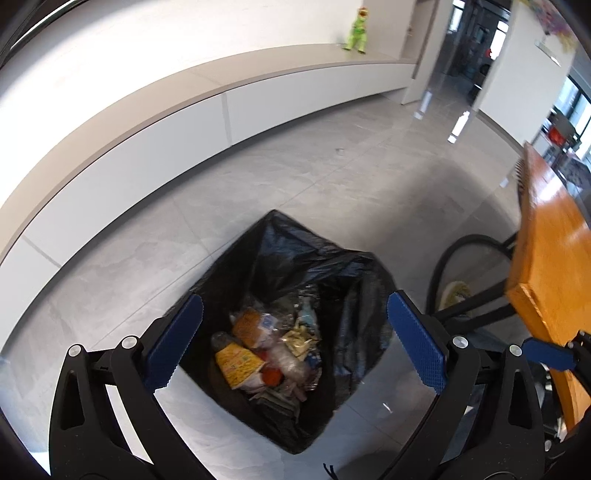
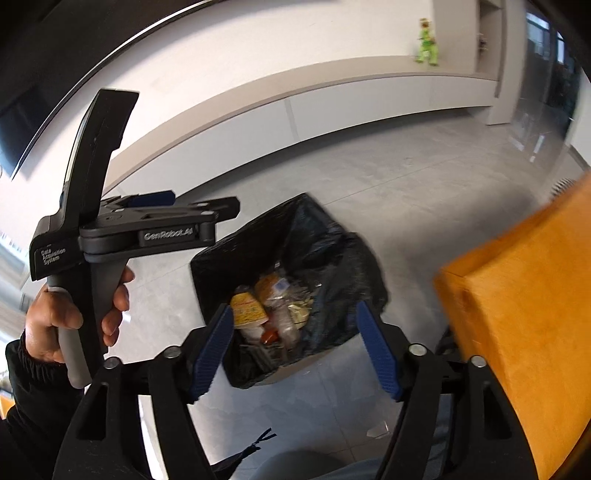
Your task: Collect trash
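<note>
A bin lined with a black bag stands on the grey floor. Inside lie a yellow carton, an orange packet, a crumpled clear bottle and other wrappers. My left gripper hovers over the bin, its blue pads far apart with nothing between them. My right gripper also hangs above the bin, open and empty. In the right wrist view a hand holds the left gripper at the left.
An orange wooden table juts in close on the right, with black legs beneath. A long low white cabinet runs along the far wall, with a green toy on top. A small scrap lies on the floor.
</note>
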{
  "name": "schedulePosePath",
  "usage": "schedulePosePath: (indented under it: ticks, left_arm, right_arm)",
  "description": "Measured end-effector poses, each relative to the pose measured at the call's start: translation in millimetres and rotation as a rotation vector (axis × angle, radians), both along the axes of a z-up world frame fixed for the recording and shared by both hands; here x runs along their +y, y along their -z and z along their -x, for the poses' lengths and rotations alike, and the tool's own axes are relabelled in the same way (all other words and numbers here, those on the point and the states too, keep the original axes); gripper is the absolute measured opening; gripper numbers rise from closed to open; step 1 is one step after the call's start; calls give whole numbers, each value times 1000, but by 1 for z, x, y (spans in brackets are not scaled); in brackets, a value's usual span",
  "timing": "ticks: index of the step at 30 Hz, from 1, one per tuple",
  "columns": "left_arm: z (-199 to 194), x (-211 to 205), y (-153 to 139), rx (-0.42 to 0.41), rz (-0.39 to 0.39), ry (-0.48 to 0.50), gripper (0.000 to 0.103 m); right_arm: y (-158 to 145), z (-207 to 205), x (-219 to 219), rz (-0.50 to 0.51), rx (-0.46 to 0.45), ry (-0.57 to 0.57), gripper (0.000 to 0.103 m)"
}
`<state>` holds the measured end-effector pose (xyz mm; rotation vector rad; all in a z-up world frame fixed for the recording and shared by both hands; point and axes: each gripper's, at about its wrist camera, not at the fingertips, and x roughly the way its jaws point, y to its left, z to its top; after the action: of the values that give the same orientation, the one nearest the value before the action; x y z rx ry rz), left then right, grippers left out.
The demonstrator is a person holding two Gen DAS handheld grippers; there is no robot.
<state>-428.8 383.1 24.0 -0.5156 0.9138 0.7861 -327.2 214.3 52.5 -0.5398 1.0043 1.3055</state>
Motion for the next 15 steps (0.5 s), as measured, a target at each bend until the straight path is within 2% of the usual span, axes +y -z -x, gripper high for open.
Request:
schedulePosePath:
  ticks: [7, 15]
  left_arm:
    - [-60, -41, -13, -21, -18, 146, 97]
    - [-152, -119, -30, -73, -12, 369, 97]
  right_arm:
    - [-16, -44, -60, -30, -67, 128, 82]
    - [-22, -105, -149, -33, -126, 344, 85]
